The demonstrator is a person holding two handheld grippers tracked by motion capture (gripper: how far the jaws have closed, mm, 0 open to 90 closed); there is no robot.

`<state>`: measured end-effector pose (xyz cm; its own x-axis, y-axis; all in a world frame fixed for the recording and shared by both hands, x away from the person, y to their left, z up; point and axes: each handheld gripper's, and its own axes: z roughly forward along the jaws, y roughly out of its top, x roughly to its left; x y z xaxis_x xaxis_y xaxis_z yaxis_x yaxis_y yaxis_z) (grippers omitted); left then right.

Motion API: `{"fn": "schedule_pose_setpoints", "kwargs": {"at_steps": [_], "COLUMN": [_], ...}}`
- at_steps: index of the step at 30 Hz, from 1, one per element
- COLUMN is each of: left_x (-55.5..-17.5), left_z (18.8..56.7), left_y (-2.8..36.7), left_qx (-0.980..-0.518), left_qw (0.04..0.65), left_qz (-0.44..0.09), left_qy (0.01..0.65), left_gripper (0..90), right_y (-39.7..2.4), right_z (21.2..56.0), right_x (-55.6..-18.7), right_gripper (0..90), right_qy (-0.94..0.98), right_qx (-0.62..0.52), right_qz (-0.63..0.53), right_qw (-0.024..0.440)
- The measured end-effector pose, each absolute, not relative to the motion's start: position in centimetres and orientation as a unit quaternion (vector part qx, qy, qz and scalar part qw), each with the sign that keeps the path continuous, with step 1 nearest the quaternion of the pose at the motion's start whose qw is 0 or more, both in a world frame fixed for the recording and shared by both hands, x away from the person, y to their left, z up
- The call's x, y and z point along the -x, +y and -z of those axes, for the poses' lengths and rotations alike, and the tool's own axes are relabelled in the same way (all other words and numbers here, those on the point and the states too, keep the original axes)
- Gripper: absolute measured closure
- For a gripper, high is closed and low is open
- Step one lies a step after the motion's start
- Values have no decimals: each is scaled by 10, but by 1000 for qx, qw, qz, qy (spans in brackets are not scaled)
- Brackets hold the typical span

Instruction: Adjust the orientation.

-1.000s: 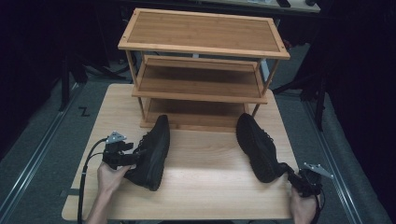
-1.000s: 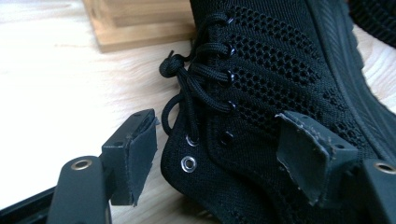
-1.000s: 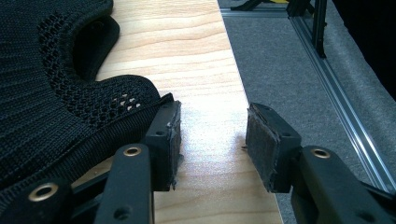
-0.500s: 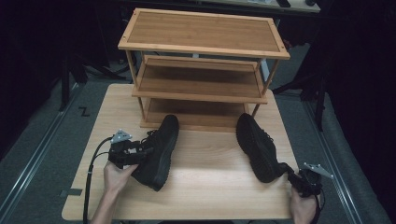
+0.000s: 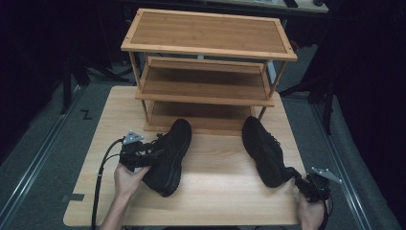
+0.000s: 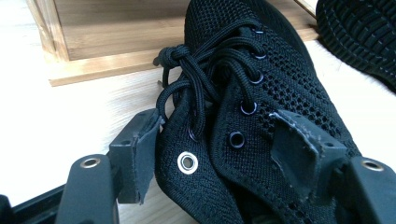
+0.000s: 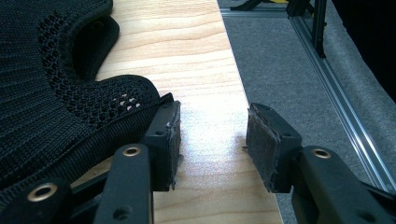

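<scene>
Left gripper: at 8 o'clock on the table; jaws have just been closing, straddling the laced upper of the left shoe, pads against its sides.
Left shoe: tilted, toe toward the shoe rack at 12 o'clock.
Right gripper: at 4 o'clock, jaws apart over bare table, nothing between them.
Right shoe: just beside the right gripper's near jaw, heel toward it.
</scene>
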<state>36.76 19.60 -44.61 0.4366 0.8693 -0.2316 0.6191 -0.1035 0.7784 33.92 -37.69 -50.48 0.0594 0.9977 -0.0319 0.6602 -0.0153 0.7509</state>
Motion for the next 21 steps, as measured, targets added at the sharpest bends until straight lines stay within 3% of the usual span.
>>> {"fn": "schedule_pose_setpoints", "kwargs": {"at_steps": [14,21], "left_x": [-372,-378], "left_z": [437,442], "left_y": [159,125], "left_qx": [-730,-745], "left_qw": [420,410], "left_qz": [-143,-116], "left_qy": [520,513], "left_gripper": [385,417], "right_y": [-377,-377], "right_z": [505,505], "right_x": [-339,-339], "right_gripper": [550,549], "right_qy": [629,629], "right_qx": [-659,-659], "right_qz": [-272,-273], "right_qw": [310,309]}}
